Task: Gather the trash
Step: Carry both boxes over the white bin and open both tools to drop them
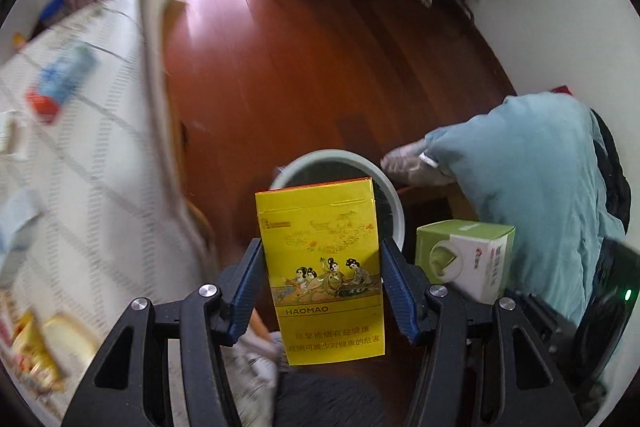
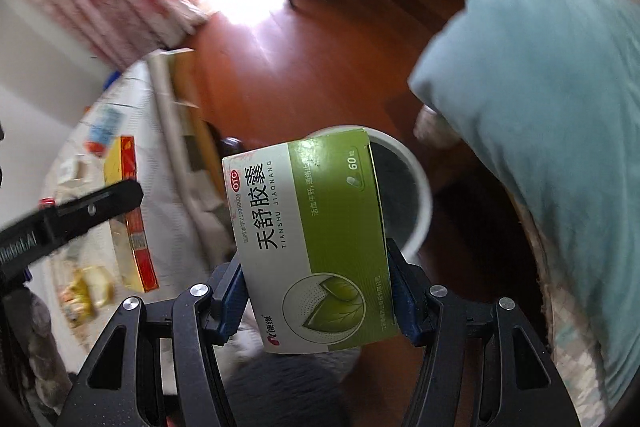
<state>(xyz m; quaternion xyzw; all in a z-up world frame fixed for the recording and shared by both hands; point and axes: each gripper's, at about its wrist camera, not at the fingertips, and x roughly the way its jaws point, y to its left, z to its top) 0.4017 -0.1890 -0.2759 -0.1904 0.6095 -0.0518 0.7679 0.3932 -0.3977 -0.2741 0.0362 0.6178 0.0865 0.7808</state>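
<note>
From the left wrist view, the left tool is clamped on a yellow cigarette pack, its blue pads pressed against the pack's two long sides, the pack standing upright and held in the air in front of the white bin that sits on the wooden floor — so this looks like the carry-to-the-bin step, both hands loaded. The green medicine box shows just to the right of the pack, and the desk with more litter on it lies off to the left, its near edge running beside the floor. From the right wrist view, the right tool grips that green medicine box by its sides, tilted a little to the left, its far corner overlapping the bin's rim. Both tools point forward and down toward the bin's mouth. The next move, I'd judge, calls for bringing each box over the opening and letting go — one at a time would be safer, since a box released short could strike the rim and drop to the floor.
</note>
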